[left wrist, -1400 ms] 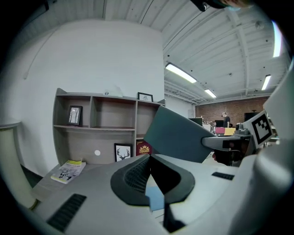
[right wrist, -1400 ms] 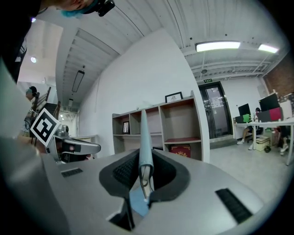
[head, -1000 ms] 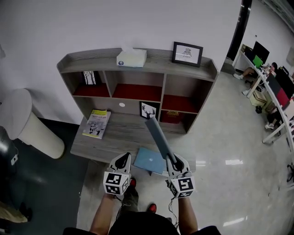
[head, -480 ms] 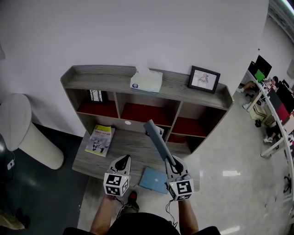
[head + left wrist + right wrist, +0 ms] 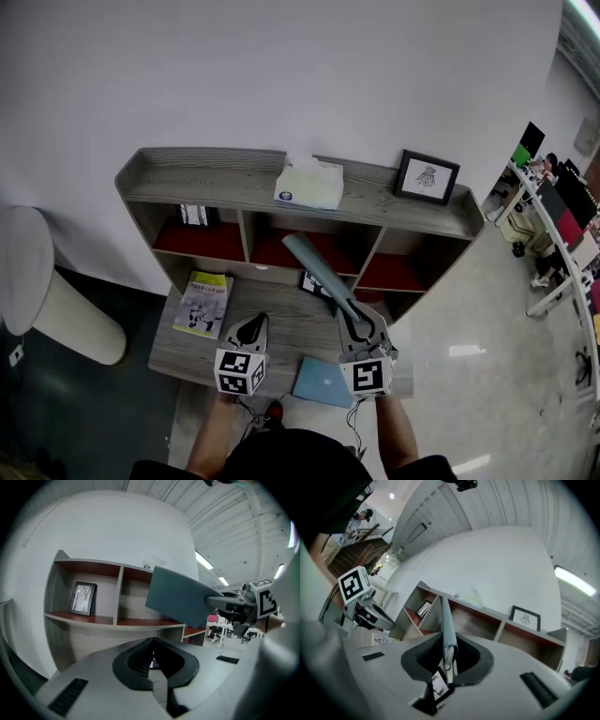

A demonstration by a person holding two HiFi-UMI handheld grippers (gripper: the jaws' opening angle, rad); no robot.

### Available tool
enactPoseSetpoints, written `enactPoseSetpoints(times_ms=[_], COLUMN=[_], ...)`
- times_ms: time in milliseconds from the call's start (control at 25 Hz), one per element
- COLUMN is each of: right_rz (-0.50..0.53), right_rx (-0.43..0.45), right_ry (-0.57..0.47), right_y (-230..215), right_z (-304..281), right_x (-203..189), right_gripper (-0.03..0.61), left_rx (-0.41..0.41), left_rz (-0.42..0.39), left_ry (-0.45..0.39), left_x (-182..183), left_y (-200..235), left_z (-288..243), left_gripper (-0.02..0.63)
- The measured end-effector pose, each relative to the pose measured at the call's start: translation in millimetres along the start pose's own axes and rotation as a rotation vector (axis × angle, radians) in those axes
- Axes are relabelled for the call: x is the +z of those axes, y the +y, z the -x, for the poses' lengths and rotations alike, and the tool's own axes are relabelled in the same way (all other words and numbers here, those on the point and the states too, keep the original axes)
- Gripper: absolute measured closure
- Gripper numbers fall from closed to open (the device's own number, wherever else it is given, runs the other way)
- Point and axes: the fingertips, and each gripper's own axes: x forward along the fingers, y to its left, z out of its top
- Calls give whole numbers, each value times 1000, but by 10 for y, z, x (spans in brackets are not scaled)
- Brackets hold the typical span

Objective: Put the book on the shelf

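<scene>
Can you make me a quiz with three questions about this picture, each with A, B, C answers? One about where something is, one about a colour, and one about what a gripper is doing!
1. Where is the tissue box?
A. on the floor
B. on top of the shelf
C. under the desk

2. What colour is the flat book lying on the desk?
A. red
B. yellow
C. blue

3. What is the right gripper doing?
A. holding the grey book
B. open with nothing in it
C. lying on the floor

Answers: B, the box sits on the top board; C, its cover is light blue; A, the jaws are closed on the book's edge.
</scene>
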Motion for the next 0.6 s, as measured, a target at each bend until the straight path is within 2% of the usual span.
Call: enactPoseSetpoints(times_ms=[200, 440, 600], right_rz=[193, 480, 555], right_rx=[4, 40, 56], right_ry=[0, 9, 26], right_y=[14, 137, 175], right_z=[-274, -557, -711], right_x=[110, -48, -205], right_gripper=[508, 508, 506], left_rx=[-23, -38, -48], left_rz=[-7, -6, -2], left_ry=[3, 18, 27], left_x=[31, -4, -19], left_y=[159, 322, 391], left_z=[-121, -235, -314], left_gripper=[606, 606, 606])
